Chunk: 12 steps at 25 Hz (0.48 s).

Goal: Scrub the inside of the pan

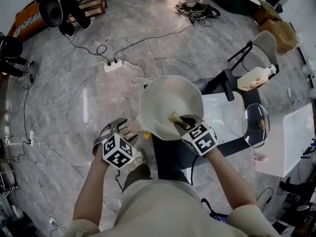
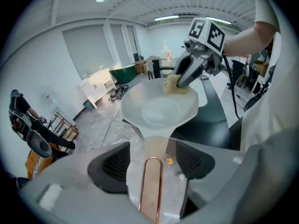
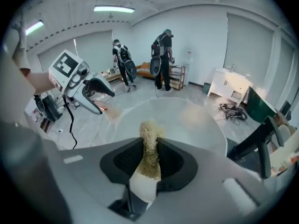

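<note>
The pan (image 1: 168,102) is shown over the edge of the tabletop (image 1: 169,158), its handle (image 2: 150,185) loose between the spread fingers (image 2: 110,164) of the left gripper (image 2: 152,148). The right gripper (image 3: 149,146) is clamped on a scrubber (image 3: 148,129) inside it; under pressure, the ungripped pan could be tipped off.

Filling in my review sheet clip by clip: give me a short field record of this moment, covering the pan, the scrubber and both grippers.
pan: white pan, at the corner of a black table
left gripper: jaws apart, pan handle between them
right gripper: jaws shut on the scrubber
scrubber position: against the pan's far inner wall
nearby: glass lid, bottle
</note>
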Each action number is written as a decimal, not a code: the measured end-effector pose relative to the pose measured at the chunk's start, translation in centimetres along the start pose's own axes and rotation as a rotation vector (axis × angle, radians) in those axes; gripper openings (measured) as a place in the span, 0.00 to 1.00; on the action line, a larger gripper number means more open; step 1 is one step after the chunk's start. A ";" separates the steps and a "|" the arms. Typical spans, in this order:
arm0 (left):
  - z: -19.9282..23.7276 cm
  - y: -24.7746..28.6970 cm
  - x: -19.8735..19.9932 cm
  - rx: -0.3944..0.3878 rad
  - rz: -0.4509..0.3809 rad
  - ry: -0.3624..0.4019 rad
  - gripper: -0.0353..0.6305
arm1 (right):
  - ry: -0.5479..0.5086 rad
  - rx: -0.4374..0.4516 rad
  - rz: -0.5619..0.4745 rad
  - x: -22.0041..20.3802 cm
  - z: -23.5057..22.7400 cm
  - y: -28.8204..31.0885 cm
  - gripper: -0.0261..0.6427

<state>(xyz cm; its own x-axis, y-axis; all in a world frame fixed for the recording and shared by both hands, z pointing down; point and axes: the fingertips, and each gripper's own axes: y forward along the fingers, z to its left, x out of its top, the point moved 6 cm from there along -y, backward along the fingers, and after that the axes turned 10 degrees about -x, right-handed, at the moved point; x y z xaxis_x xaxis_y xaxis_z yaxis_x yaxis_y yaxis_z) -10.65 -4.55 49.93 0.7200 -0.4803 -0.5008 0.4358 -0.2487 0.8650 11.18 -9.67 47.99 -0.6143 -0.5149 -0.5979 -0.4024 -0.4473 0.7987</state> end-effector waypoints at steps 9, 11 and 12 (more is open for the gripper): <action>0.3 -7.3 4.0 0.149 -0.315 -0.034 0.50 | 0.080 -0.117 -0.322 5.6 0.9 -6.8 0.18; 0.5 -9.2 5.1 0.190 -0.390 -0.024 0.46 | 0.102 -0.137 -0.387 6.8 0.9 -8.7 0.18; 0.7 -10.2 5.8 0.209 -0.427 -0.014 0.43 | 0.112 -0.147 -0.420 7.5 0.9 -9.6 0.18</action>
<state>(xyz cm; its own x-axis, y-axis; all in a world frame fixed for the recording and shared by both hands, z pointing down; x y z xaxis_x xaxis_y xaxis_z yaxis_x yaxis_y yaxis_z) -11.29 -5.37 38.27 0.4922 -0.3088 -0.8139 0.5722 -0.5898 0.5698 9.82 -8.54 35.89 -0.3384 -0.3390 -0.8778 -0.4953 -0.7290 0.4724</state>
